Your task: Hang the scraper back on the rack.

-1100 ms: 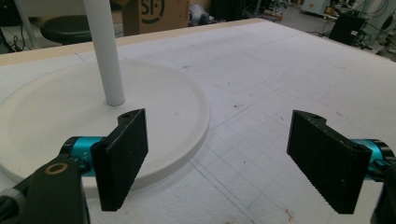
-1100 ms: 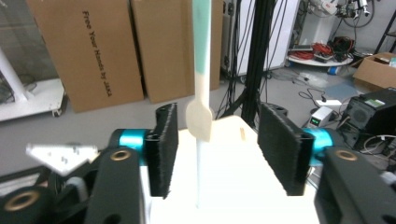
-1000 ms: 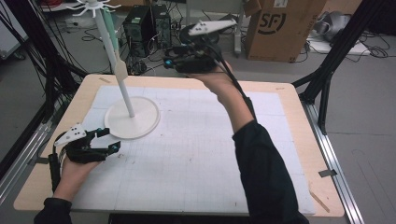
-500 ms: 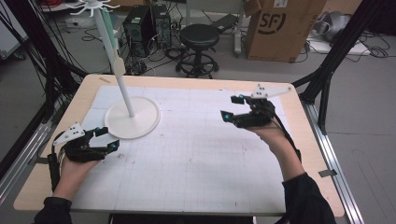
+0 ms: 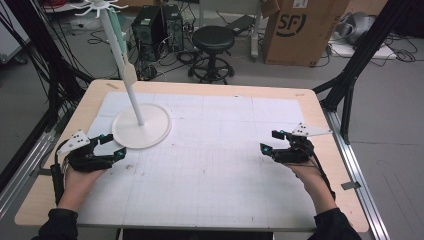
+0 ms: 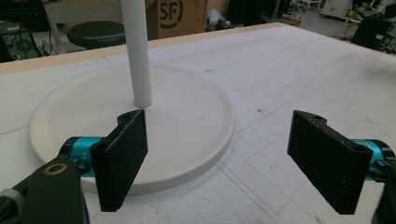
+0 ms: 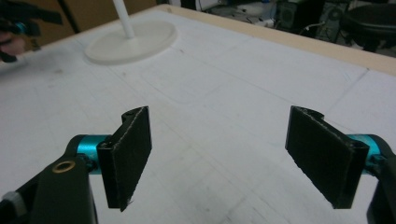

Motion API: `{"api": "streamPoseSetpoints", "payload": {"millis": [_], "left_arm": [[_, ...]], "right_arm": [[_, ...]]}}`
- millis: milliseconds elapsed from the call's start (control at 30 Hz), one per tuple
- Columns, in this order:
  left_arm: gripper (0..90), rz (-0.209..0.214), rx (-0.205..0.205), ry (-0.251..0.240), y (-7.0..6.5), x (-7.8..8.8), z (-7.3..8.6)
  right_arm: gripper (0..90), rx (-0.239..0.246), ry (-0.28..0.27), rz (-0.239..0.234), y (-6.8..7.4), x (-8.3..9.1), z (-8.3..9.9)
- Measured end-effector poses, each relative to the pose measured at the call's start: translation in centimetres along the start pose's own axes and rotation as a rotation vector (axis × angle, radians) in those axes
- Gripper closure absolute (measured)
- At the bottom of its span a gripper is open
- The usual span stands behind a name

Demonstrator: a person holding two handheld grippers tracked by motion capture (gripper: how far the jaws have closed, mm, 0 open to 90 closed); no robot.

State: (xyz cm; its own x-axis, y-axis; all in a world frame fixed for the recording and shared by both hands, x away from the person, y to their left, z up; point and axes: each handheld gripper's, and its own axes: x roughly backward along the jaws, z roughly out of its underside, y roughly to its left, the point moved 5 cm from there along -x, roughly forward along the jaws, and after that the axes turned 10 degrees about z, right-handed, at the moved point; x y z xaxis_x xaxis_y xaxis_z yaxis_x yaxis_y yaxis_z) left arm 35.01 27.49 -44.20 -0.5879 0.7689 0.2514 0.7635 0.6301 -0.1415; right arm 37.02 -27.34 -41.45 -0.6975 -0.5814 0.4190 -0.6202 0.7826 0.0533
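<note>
Both grippers, left gripper (image 5: pixel 111 147) just beside the white stand (image 5: pixel 141 125) and right gripper (image 5: pixel 272 142) well apart, rest wide-jawed and empty, seemingly between steps, with no next move evident.

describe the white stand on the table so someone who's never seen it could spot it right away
Start at the white mat covering the table and look to its far left part. There a white stand rises: a flat round base, a thin tilted pole, hooks on top. It is the mat's sole tall object.
</note>
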Motion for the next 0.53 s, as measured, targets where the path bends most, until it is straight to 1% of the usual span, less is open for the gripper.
{"api": "streamPoseSetpoints", "payload": {"millis": [33,167,267,400,533], "left_arm": [[20.8,0.0,-0.002,0.004,0.0,0.0,0.0],[20.4,0.005,-0.006,0.018,-0.1,-0.2,0.1],[19.7,0.003,-0.01,0.03,-0.1,-0.3,0.2],[19.4,0.004,-0.008,0.033,-0.1,-0.3,0.2],[19.4,0.004,-0.004,0.036,-0.1,-0.4,0.3]], "right_arm": [[21.7,0.001,0.002,0.008,-0.2,-0.1,0.3],[21.1,-0.019,0.019,0.021,-0.7,-0.1,0.9],[21.0,-0.011,0.018,0.028,-0.8,0.0,1.2],[20.0,-0.019,0.017,0.04,-1.2,0.0,1.4],[19.0,-0.029,0.027,0.047,-1.4,-0.1,1.7]]}}
